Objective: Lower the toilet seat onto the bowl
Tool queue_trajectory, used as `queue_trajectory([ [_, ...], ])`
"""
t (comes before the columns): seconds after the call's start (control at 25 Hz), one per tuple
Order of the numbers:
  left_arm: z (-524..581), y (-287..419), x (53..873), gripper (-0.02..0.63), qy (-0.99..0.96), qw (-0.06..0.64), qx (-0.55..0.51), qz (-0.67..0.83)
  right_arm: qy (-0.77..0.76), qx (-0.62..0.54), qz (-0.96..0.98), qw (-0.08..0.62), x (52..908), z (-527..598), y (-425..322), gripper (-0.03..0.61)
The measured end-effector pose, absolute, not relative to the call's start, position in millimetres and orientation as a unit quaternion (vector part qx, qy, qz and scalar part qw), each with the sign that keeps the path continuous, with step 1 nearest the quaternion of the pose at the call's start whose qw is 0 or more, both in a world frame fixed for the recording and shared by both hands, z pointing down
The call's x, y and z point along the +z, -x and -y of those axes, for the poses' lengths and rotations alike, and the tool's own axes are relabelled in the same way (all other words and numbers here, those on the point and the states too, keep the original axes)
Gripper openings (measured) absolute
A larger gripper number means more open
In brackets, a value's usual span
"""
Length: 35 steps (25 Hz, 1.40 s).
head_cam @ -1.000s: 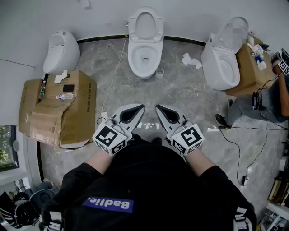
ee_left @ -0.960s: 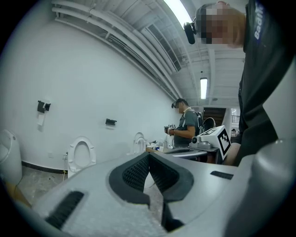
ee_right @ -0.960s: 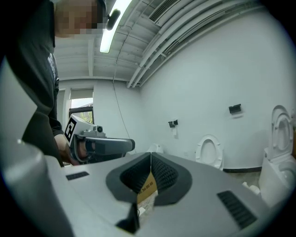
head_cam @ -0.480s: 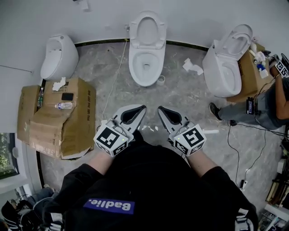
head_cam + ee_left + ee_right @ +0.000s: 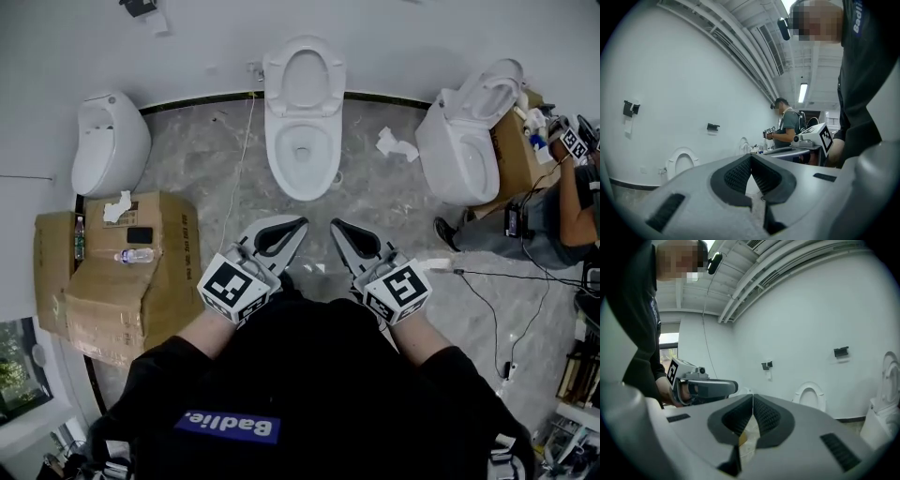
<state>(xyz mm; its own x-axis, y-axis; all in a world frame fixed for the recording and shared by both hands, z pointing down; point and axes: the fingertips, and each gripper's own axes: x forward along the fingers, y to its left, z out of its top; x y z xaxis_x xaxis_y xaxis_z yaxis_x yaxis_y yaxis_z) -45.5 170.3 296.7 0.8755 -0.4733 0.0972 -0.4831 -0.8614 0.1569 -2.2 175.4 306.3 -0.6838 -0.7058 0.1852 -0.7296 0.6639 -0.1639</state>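
Both the left gripper and the right gripper stayed clenched on nothing while the white ceramic toilet bowl drew closer ahead of the fingers; its white oval seat, upright beyond, remained well apart, so only the approach was under way

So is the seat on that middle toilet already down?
No, its seat stands upright behind the open bowl.
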Motion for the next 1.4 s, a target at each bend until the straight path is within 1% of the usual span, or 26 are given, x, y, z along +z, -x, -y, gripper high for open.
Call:
queue_trajectory([
  [0.2, -144, 52, 306, 0.017, -0.963, 0.107, 0.026, 0.247, -0.404, 0.128, 0.904, 0.055, 314, -151, 5, 0.028],
  [0.44, -108, 37, 313, 0.017, -0.96, 0.106, 0.031, 0.256, -0.402, 0.132, 0.904, 0.051, 320, -114, -10, 0.028],
  [1.08, 28, -25, 321, 0.017, -0.927, 0.12, 0.039, 0.353, -0.334, 0.139, 0.932, 0.034, 335, 36, -87, 0.028],
  [1.4, 74, -15, 321, 0.017, -0.92, 0.121, 0.04, 0.37, -0.339, 0.139, 0.93, 0.029, 337, 80, -80, 0.029],
])
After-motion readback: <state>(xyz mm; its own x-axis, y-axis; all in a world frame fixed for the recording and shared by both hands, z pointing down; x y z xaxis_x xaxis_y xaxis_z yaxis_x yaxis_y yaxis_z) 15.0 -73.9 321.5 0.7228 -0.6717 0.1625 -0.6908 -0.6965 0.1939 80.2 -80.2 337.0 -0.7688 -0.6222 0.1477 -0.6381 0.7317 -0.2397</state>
